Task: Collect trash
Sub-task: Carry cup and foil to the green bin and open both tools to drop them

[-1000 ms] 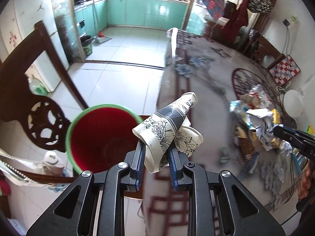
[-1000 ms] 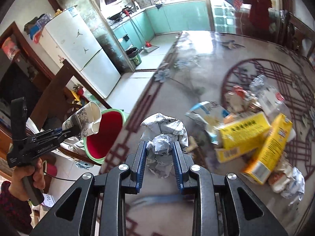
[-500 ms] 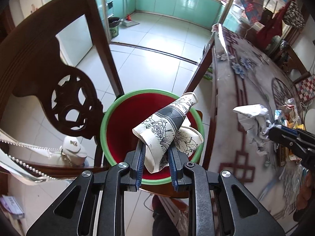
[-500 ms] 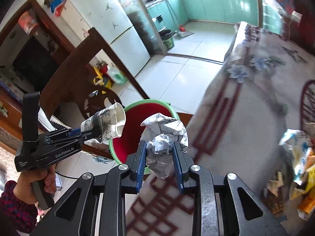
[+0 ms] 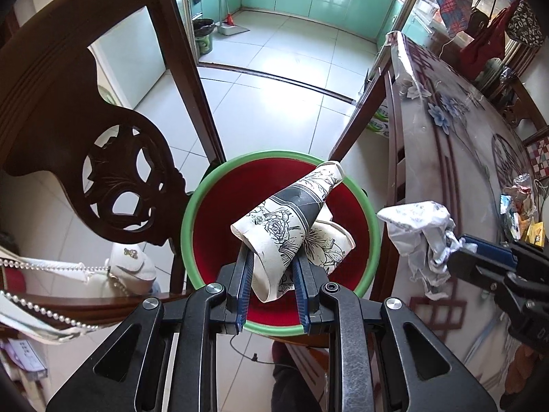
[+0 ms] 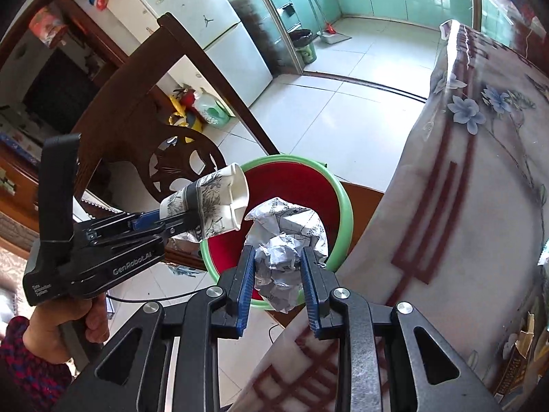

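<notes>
Crumpled paper cup [image 5: 291, 233] pinched in the left hand-held gripper [image 5: 272, 274] hangs over the red bin [image 5: 192, 226]; right hand-held gripper [image 6: 279, 281], clamping wadded paper [image 6: 284, 250], sits at the rim beside the bench [image 6: 480, 206].

Hiding much, cutting off more

Covering the bucket's [image 5: 192, 237] near rim and part of its red floor behind the crushed paper cup [image 5: 291, 226] and left gripper [image 5: 272, 274]; blocking the bucket's middle in the right wrist view with the crumpled paper ball [image 6: 286, 250]. Cropping the trash pile [image 5: 518, 206] at the tabletop's [image 5: 446, 158] far right edge, too small for reading labels. Smearing the tablecloth's [image 6: 480, 178] red pattern with blur. Cutting the sleeve [image 6: 24, 360] at the lower left corner.
</notes>
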Motion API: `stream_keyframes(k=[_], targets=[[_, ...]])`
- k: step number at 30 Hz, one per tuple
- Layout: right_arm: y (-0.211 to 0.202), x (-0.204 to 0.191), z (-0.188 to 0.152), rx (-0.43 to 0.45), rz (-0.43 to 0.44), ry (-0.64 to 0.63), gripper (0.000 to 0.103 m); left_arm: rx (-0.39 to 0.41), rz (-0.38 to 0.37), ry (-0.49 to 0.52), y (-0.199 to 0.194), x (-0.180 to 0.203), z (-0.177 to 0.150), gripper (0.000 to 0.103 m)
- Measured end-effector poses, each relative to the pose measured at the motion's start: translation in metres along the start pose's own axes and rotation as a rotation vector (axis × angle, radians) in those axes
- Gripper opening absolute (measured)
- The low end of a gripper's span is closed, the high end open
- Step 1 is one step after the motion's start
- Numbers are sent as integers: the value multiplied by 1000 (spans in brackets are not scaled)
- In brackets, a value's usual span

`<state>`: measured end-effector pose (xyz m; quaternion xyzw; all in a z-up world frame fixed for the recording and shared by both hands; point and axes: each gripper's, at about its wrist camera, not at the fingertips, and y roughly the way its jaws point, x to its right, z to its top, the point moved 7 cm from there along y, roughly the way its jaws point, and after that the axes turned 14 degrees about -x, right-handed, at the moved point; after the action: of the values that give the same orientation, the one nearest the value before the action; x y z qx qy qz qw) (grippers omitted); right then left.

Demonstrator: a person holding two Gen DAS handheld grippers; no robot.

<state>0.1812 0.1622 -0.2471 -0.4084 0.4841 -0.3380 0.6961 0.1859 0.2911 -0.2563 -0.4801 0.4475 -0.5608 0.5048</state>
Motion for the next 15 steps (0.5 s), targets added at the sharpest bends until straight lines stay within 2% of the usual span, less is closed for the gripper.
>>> stream_keyframes(k=[7, 8, 11, 13, 15], targets=[[-6, -6, 3, 25, -6, -30, 26, 3, 5, -27, 2, -6, 8, 24], [-8, -8, 4, 36, 4, -35, 26, 5, 4, -34, 1, -7, 8, 29], [-17, -12, 4, 72, 21, -42, 27, 26, 9, -50, -5, -7, 7, 65], [-22, -13, 3, 91, 19, -42, 41, 52, 18, -46, -11, -6, 7, 67], [-28, -13, 0, 106, 16, -36, 45, 68, 28, -35, -16, -4, 6, 68]])
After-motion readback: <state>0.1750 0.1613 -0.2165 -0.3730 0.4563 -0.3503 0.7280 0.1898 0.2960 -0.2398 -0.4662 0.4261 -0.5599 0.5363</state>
